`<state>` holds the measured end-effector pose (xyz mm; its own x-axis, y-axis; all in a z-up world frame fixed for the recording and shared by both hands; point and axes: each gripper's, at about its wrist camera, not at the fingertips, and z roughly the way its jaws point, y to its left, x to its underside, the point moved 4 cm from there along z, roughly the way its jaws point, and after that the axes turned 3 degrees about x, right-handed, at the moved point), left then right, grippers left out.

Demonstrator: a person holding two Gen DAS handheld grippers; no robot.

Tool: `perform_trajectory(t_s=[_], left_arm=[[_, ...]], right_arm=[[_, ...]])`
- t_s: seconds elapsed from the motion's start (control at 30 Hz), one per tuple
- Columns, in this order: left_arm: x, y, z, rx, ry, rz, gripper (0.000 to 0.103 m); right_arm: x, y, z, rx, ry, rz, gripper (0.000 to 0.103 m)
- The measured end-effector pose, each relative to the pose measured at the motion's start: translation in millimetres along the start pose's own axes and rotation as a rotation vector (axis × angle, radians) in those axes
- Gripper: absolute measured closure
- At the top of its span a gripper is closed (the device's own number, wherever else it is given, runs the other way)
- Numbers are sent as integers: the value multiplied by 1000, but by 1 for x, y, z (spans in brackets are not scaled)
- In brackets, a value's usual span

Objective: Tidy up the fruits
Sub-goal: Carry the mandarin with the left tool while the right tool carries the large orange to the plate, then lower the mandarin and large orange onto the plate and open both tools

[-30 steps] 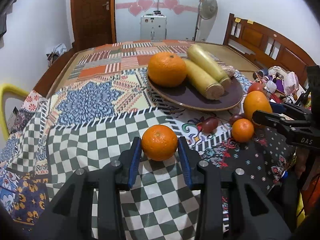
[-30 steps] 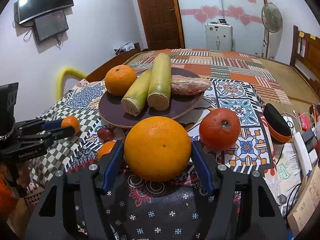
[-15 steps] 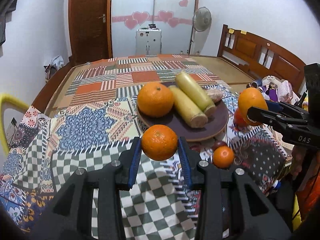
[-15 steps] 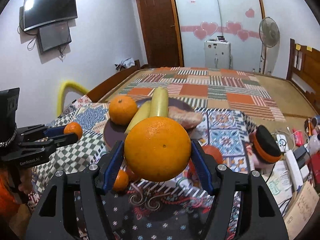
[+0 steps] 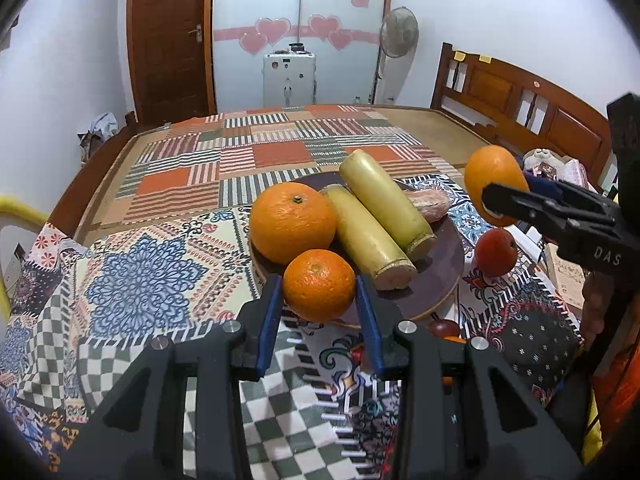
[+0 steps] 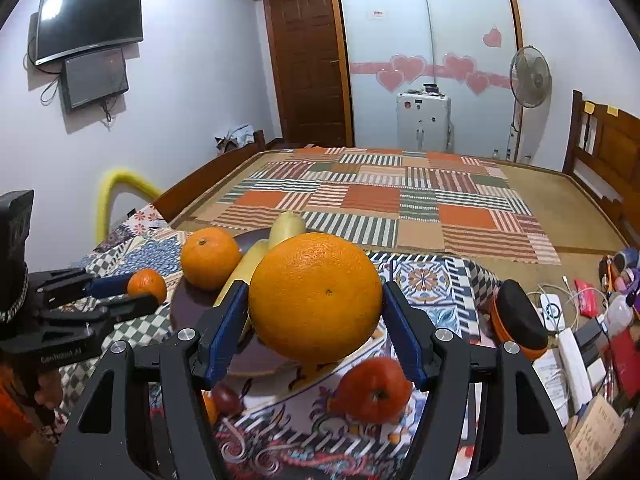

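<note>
My left gripper (image 5: 319, 300) is shut on a small orange (image 5: 319, 285) and holds it in the air at the near rim of the dark round plate (image 5: 442, 276). The plate holds a big orange (image 5: 293, 227), two pale sugarcane pieces (image 5: 384, 204) and a brownish root (image 5: 430, 205). My right gripper (image 6: 316, 320) is shut on a large orange (image 6: 316, 300) and holds it above the plate's right side; it shows in the left wrist view (image 5: 496, 190) too. A red tomato-like fruit (image 6: 374, 390) lies on the cloth below it.
A small dark red fruit (image 6: 226, 394) and a small orange fruit (image 6: 209, 408) lie on the patterned cloth in front of the plate. A black-and-orange case (image 6: 518, 320), cables and clutter lie to the right. A wooden headboard (image 5: 520, 116) stands at the far right.
Both grippers have lifted their oranges off the cloth and moved them up toward the plate. The red fruit and small fruits stay on the cloth.
</note>
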<state>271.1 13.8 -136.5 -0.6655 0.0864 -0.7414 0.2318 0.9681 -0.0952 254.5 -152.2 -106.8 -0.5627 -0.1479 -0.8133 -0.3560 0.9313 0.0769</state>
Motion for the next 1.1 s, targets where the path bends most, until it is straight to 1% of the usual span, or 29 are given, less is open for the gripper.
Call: perform_trajectory(t_s=[0.23, 0.47, 0.7, 0.8, 0.9, 1.1], left_arm=[[-3, -2, 19, 8, 24, 4, 66], [-3, -3, 30, 9, 41, 13, 66], [-3, 1, 36, 5, 46, 6, 66], [-2, 1, 39, 0, 51, 3, 66], [-1, -1, 40, -1, 54, 1, 66], [-2, -1, 43, -6, 55, 2, 66]], right_arm=[[-3, 1, 17, 6, 32, -8, 39], [6, 3, 31, 20, 88, -45, 39], [7, 7, 30, 44, 90, -77, 39], [10, 9, 30, 26, 103, -75, 38], [14, 10, 33, -25, 125, -53, 38], [13, 12, 35, -14, 119, -65, 38]])
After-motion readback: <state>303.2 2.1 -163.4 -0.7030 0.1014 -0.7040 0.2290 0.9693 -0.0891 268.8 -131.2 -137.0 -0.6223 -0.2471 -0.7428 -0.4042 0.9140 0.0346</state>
